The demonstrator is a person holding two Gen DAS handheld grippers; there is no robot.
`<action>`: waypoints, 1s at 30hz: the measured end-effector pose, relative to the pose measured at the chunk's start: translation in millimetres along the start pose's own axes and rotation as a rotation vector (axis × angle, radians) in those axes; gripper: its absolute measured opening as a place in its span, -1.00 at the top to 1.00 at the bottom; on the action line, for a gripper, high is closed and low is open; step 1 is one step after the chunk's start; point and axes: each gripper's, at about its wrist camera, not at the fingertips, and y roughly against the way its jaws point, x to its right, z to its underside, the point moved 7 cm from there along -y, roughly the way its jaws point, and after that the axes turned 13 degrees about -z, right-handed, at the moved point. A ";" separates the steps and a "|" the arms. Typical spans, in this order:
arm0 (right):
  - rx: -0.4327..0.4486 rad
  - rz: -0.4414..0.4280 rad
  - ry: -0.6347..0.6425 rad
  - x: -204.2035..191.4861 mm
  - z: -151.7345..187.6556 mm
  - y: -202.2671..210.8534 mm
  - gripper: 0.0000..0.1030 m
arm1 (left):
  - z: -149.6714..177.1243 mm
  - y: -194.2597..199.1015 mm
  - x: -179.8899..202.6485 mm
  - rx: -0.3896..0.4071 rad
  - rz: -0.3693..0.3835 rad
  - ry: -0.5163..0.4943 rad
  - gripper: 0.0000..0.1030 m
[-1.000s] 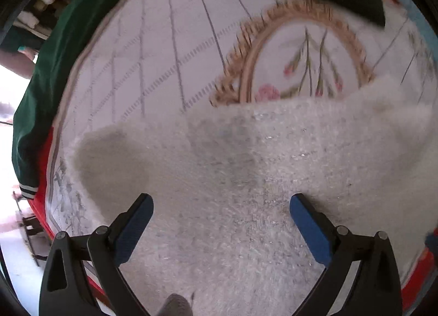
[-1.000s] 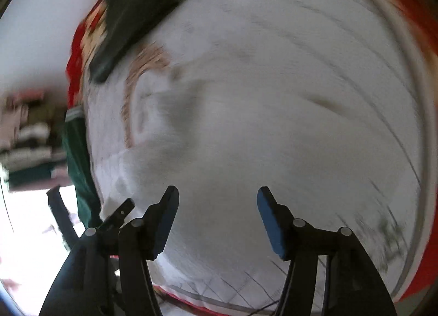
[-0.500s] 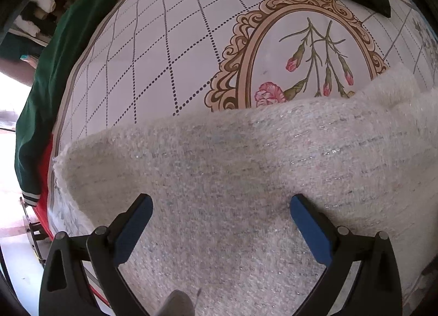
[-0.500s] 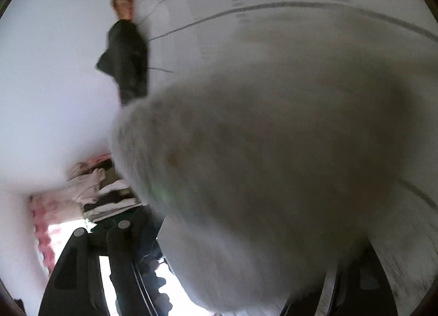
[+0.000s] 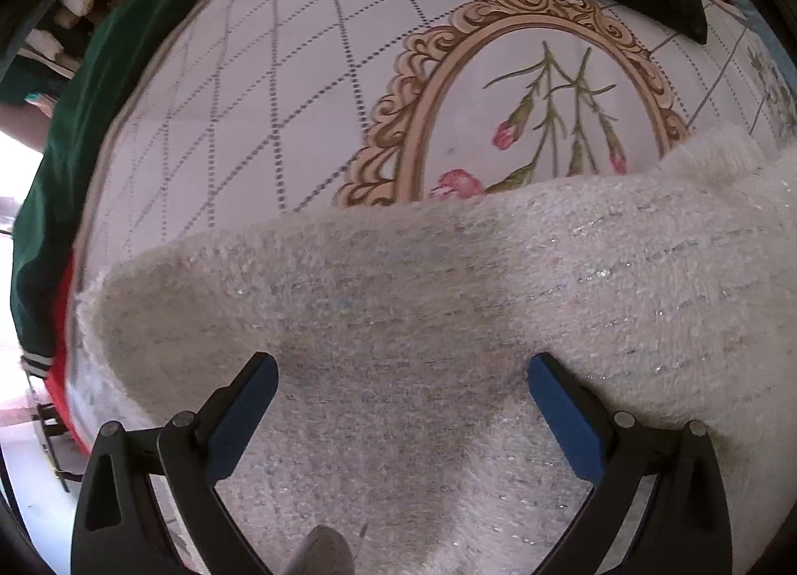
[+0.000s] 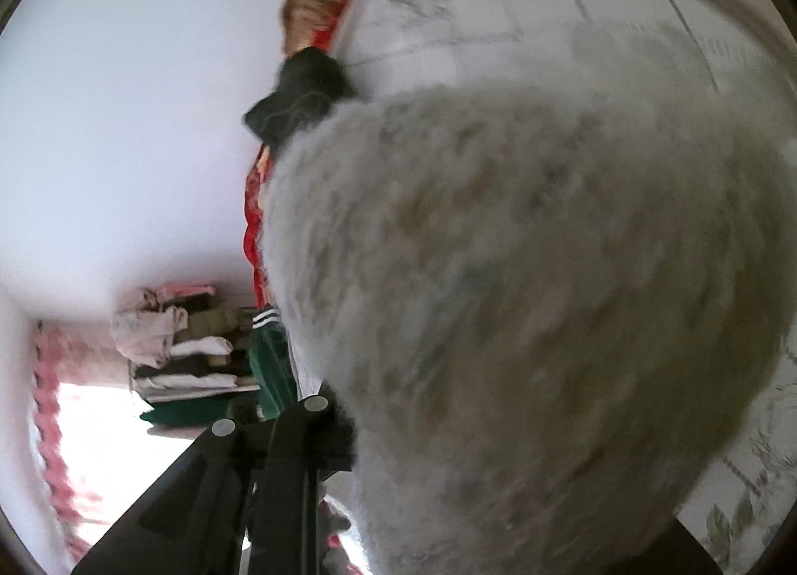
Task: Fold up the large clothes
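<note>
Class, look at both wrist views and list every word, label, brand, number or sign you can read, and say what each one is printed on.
None can be read.
The bedsheet shows only a grid, an oval frame and flowers, no lettering.
The white sweater shows no tag or print.
The green jacket has only white stripes.
The right wrist view is too blurred to show any text.

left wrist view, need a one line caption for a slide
Open left hand-held gripper poised over a fuzzy white sweater spread on a floral bedspread, green jacket at the edge.
</note>
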 end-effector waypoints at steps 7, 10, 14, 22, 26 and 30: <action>-0.081 0.117 0.278 -86.8 14.9 -19.3 0.58 | -9.7 -6.2 11.4 -0.016 0.071 0.029 -1.00; -0.137 0.184 0.399 -118.0 26.8 -43.7 0.58 | -10.1 -8.5 5.6 -0.026 0.104 0.044 -1.00; -0.212 0.253 0.588 -161.3 55.7 -72.0 0.58 | 1.0 -5.4 -39.2 -0.075 0.190 0.145 -1.00; -0.558 0.289 1.037 -210.8 216.2 -162.2 0.58 | 86.0 15.2 -228.8 -0.107 0.164 0.490 -1.00; -0.771 0.268 1.056 -180.8 301.5 -204.3 0.52 | 128.0 19.9 -319.7 -0.089 0.047 0.580 -1.00; -0.979 0.262 0.918 -138.8 354.2 -229.8 0.18 | 146.4 25.1 -368.2 -0.078 0.001 0.645 -1.00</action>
